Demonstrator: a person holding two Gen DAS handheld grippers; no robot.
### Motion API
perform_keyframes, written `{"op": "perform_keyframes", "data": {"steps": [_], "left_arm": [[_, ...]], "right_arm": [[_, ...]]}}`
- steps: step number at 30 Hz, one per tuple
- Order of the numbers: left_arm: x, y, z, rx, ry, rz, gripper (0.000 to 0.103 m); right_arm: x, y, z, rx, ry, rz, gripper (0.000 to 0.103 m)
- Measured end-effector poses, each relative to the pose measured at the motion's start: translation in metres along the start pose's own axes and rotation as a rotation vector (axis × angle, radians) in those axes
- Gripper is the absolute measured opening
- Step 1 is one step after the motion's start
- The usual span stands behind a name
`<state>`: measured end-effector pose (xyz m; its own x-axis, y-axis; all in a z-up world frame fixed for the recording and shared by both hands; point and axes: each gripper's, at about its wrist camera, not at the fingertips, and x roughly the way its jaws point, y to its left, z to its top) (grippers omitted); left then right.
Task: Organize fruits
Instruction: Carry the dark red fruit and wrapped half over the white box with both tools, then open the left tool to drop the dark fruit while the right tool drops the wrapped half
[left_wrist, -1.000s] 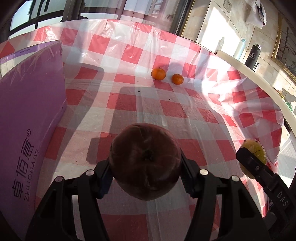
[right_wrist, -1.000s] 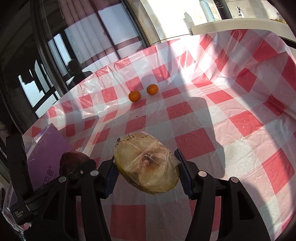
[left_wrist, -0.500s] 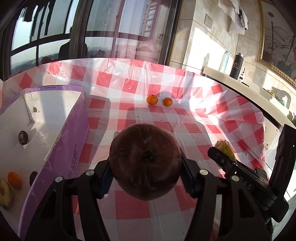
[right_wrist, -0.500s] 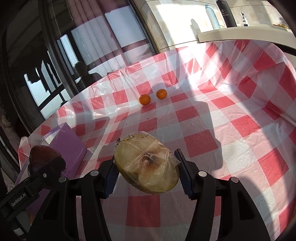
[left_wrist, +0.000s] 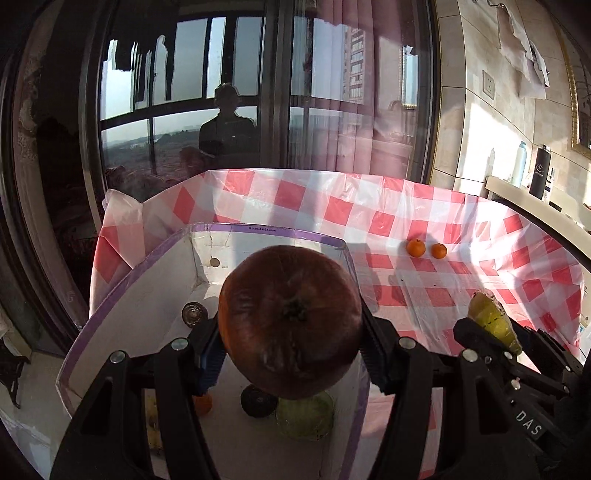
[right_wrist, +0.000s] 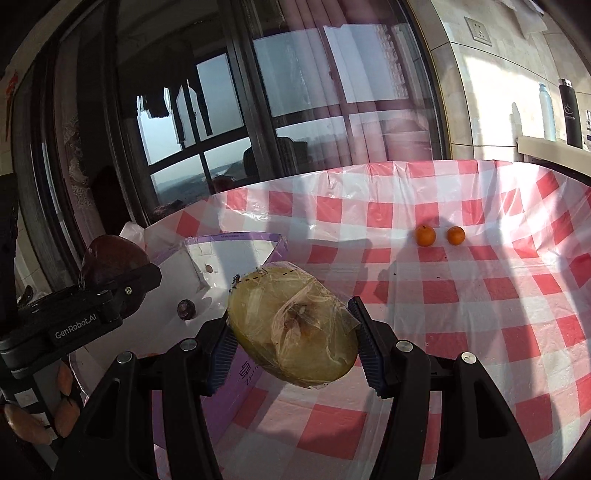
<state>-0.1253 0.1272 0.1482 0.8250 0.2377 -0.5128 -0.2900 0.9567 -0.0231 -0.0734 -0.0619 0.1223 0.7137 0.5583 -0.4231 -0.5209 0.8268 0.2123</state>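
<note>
My left gripper (left_wrist: 290, 354) is shut on a dark red round fruit (left_wrist: 290, 319) and holds it above the open purple box (left_wrist: 258, 233). In the box lie a green fruit (left_wrist: 304, 415), a dark fruit (left_wrist: 257, 400), a small orange one (left_wrist: 202, 403) and a small dark round one (left_wrist: 194, 313). My right gripper (right_wrist: 291, 341) is shut on a yellow-green fruit wrapped in clear film (right_wrist: 291, 326), held above the table by the box's right wall (right_wrist: 236, 373). Two small oranges (right_wrist: 424, 235) (right_wrist: 455, 235) sit far back on the checked cloth.
The red-and-white checked plastic cloth (right_wrist: 461, 332) covers the table. A window with curtains stands behind it. Bottles (left_wrist: 539, 171) stand on a ledge at the right. The left gripper also shows at the left of the right wrist view (right_wrist: 110, 269).
Both grippers have lifted and swung left toward the box. The left gripper with the dark red fruit is now over the open box, whose inside shows.
</note>
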Motion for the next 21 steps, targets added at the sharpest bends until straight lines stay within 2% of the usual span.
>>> {"op": "perform_keyframes", "data": {"steps": [5,11,17,21], "left_arm": [[0.021,0.053,0.0,-0.055,0.087,0.105,0.062],[0.046,0.093,-0.002,-0.092,0.191,0.14,0.062],[0.057,0.107,-0.001,-0.099,0.232,0.118,0.062],[0.068,0.113,-0.001,-0.119,0.28,0.063,0.062]], "right_arm": [[0.024,0.047,0.013,-0.105,0.01,0.051,0.057],[0.069,0.09,0.026,-0.237,0.091,0.057,0.057],[0.115,0.115,0.02,-0.379,0.228,0.007,0.057],[0.136,0.12,0.012,-0.421,0.294,-0.011,0.057]]}}
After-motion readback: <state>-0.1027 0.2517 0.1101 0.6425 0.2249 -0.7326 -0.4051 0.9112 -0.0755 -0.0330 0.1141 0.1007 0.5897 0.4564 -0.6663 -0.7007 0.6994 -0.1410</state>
